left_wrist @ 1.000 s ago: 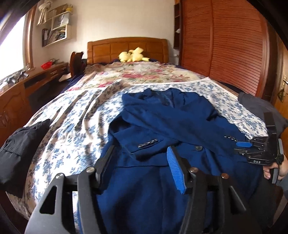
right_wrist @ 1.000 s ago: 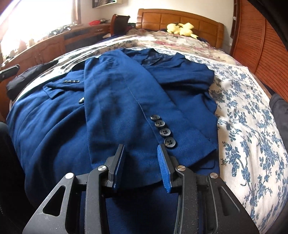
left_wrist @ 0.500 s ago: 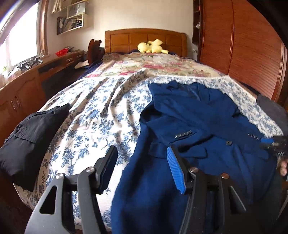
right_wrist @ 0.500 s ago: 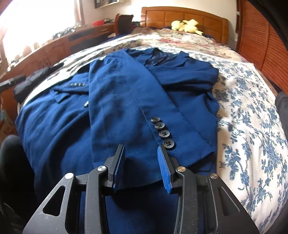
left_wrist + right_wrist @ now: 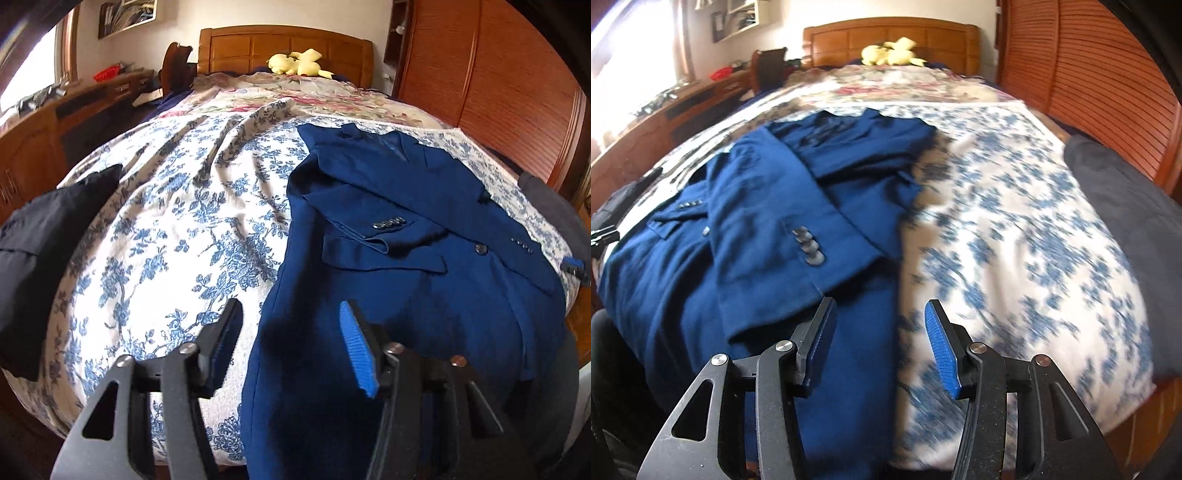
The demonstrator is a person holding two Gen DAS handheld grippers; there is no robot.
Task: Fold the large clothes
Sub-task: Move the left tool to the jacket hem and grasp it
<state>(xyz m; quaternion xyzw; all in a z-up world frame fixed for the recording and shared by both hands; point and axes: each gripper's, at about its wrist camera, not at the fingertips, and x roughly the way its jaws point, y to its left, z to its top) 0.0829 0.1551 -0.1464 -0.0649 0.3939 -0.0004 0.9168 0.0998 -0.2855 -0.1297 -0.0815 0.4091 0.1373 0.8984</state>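
Jacket [image 5: 424, 280]: blue, sleeves folded across, flat on bed [image 5: 177, 229].
Left hand-held gripper [image 5: 291, 343]: jaws apart, just been closing, holding nothing.
Right hand-held gripper [image 5: 881, 341]: jaws apart, just been opening, holding nothing.

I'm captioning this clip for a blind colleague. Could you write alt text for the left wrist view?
A blue suit jacket lies with its sleeves folded across its front on a blue-flowered bedspread. The open left claw hovers over the jacket's near left edge, gripping nothing. A folded black garment lies at far left.
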